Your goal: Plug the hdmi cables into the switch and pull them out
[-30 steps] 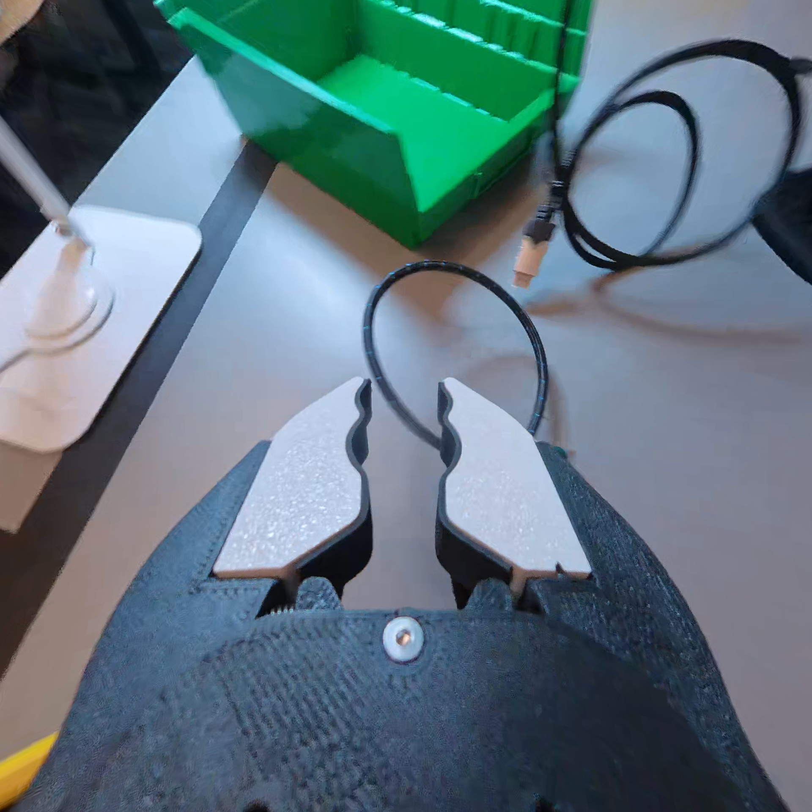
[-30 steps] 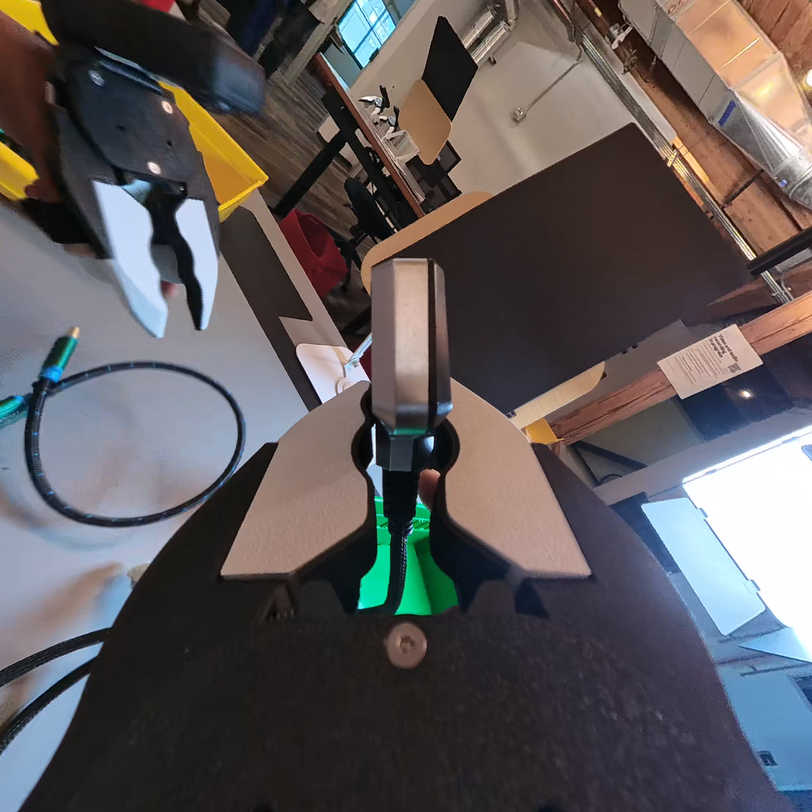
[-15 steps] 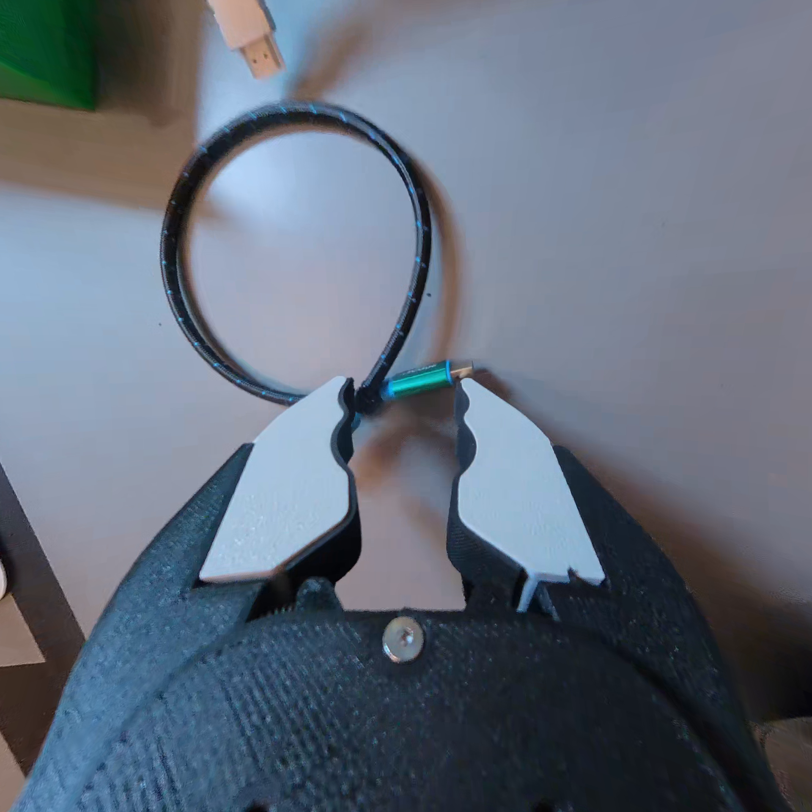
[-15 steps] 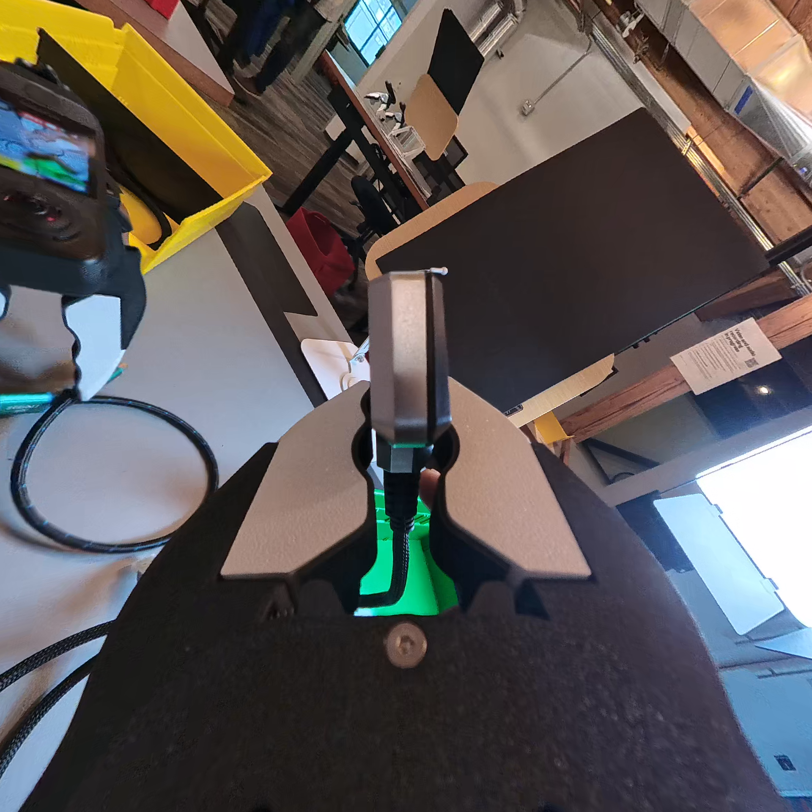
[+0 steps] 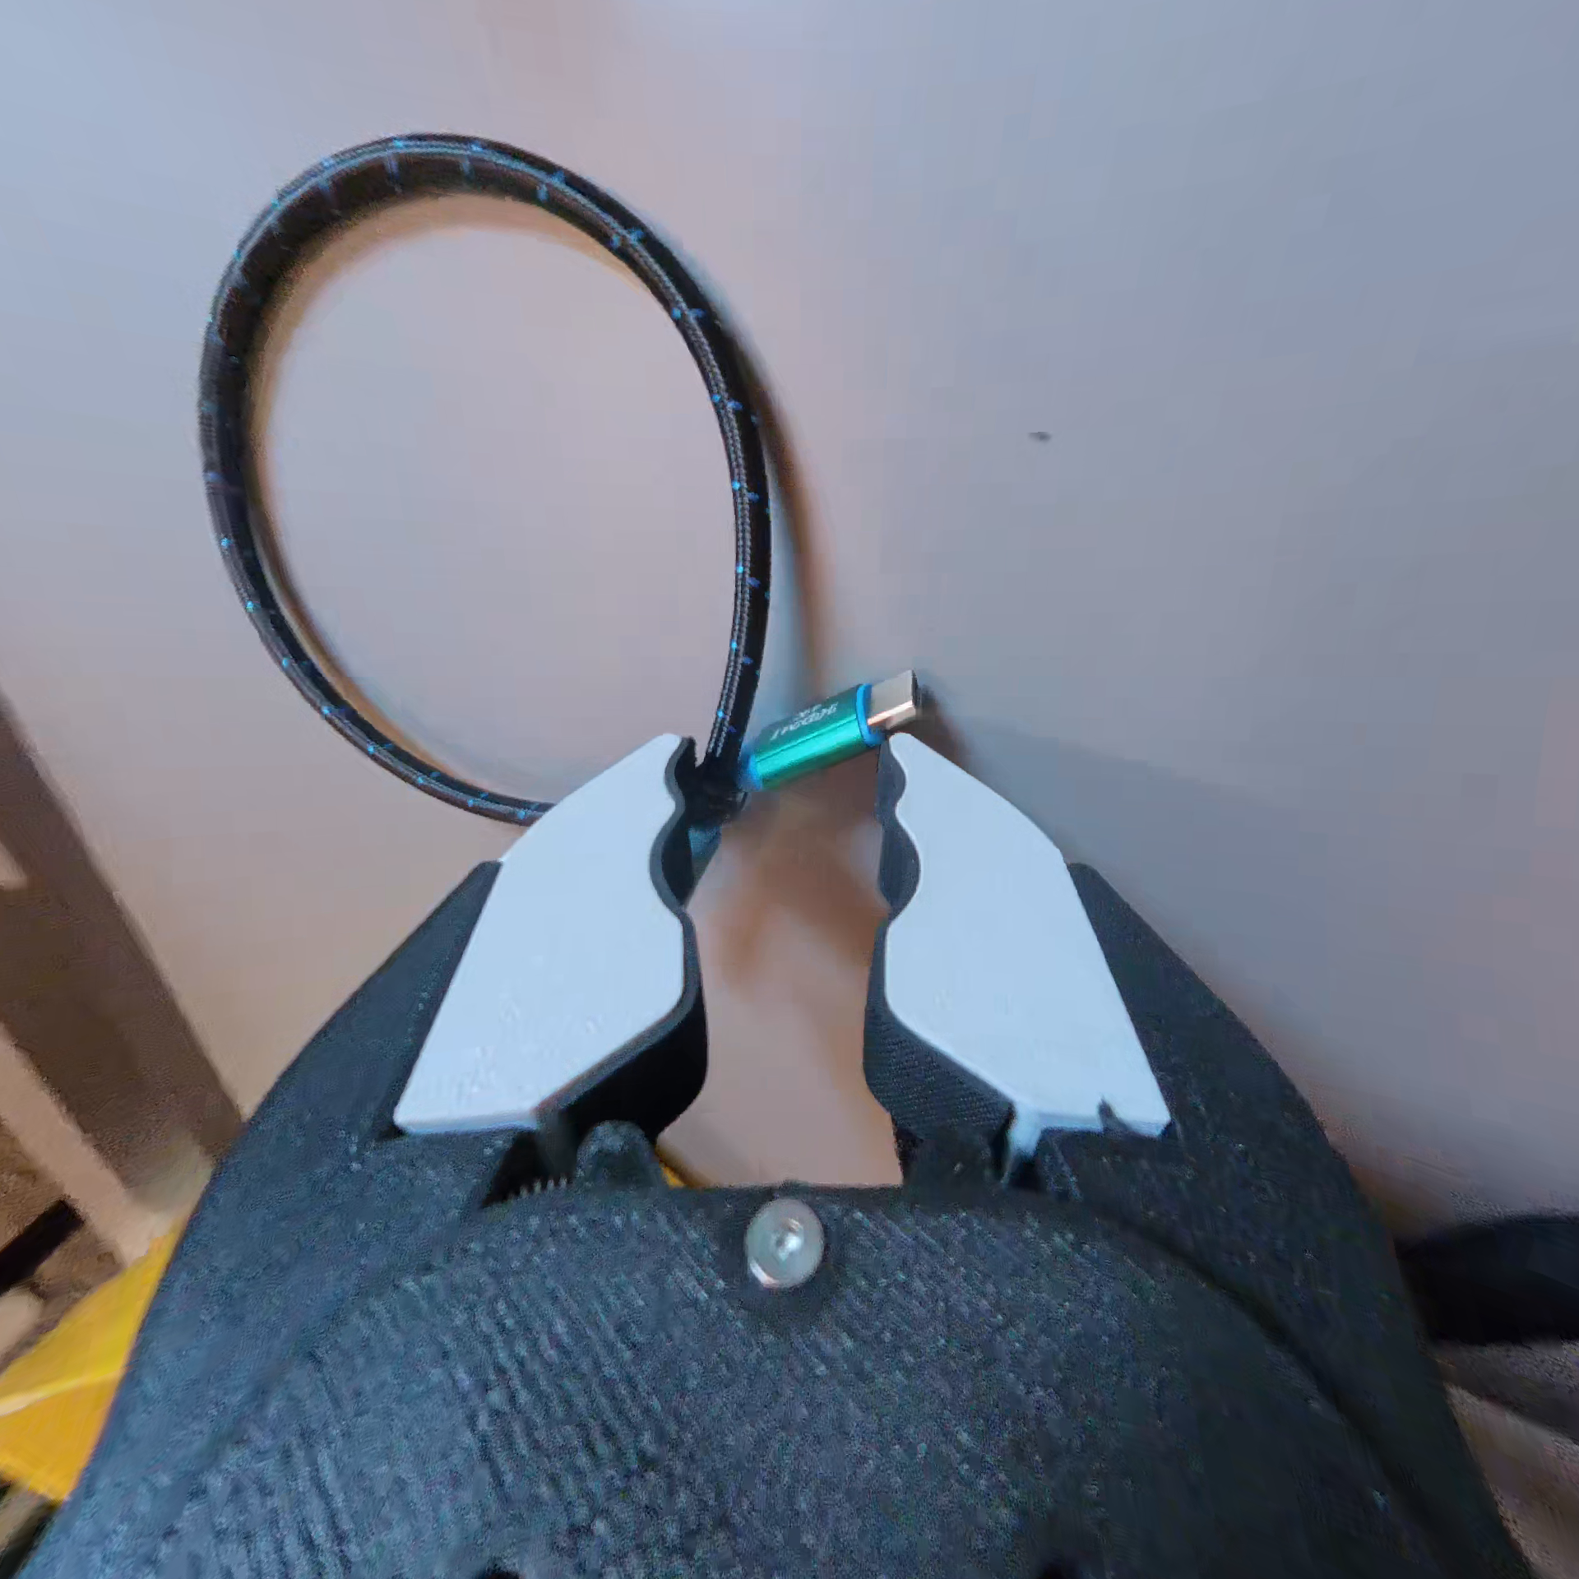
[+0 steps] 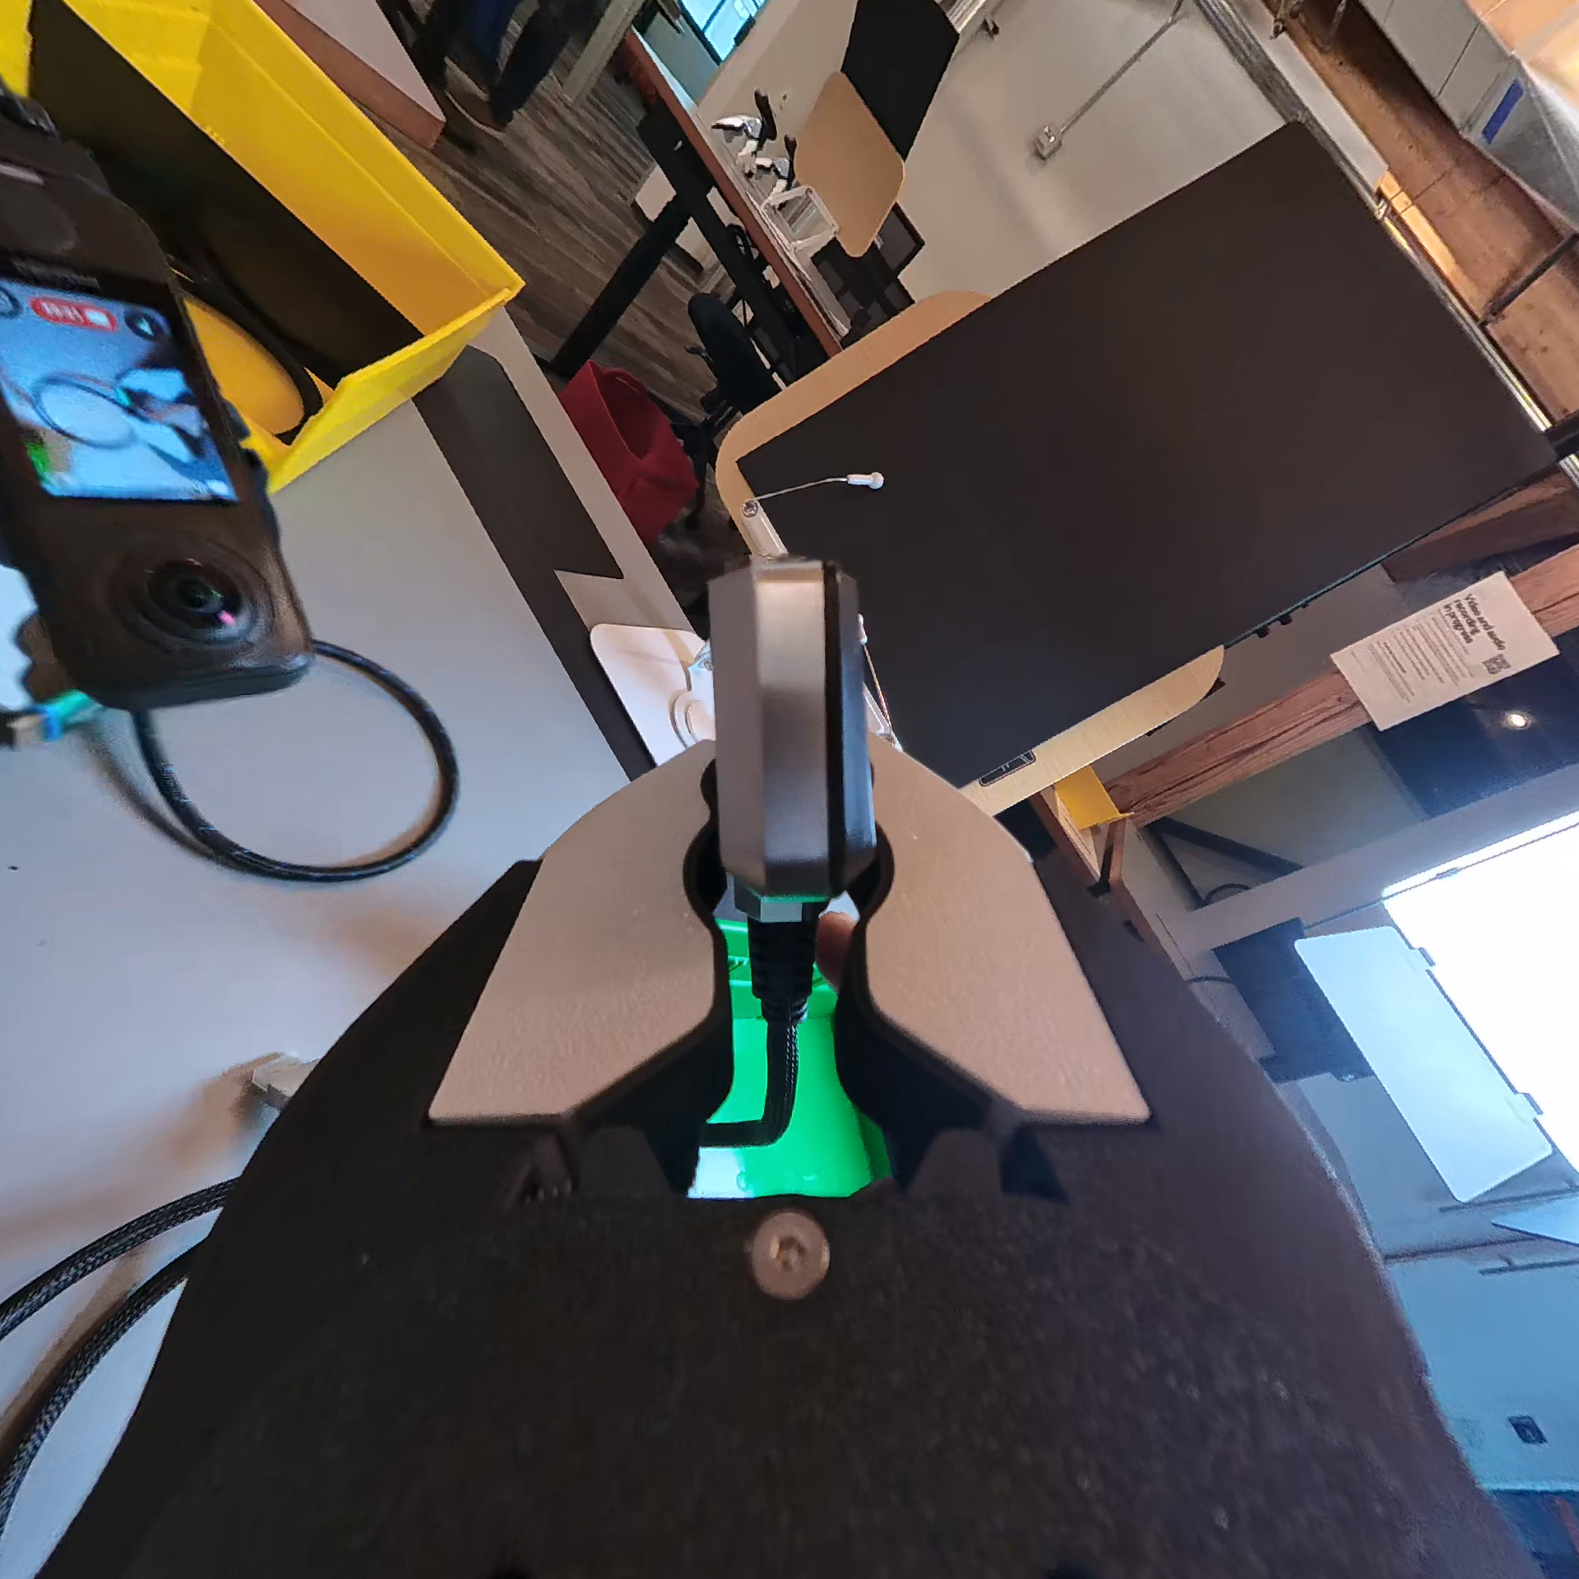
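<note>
My left gripper [image 5: 790, 752] is open, low over the table, its tips either side of a green metal cable plug [image 5: 812, 726]. The plug's black braided cable [image 5: 231, 478] curls in a loop beyond the left finger. My right gripper [image 6: 790, 769] is shut on a grey switch box [image 6: 782, 726], held upright off the table with a black cable [image 6: 782, 1025] hanging from its lower end. The right wrist view shows the left gripper's camera [image 6: 128, 530] above the green plug [image 6: 60, 713] and the cable loop [image 6: 384, 854].
A yellow bin [image 6: 342, 214] stands at the table's far left. A green bin [image 6: 769, 1179] shows under my right fingers. A beige plug [image 6: 273, 1077] and braided cables [image 6: 85, 1282] lie near it. A white lamp base [image 6: 641, 675] sits at the table's edge. The grippers' ends are close to 30 centimetres from one another.
My left gripper has swung from the green bin down to the green plug, and its open tips now straddle it. The right gripper still holds the switch, nearly unmoved.
</note>
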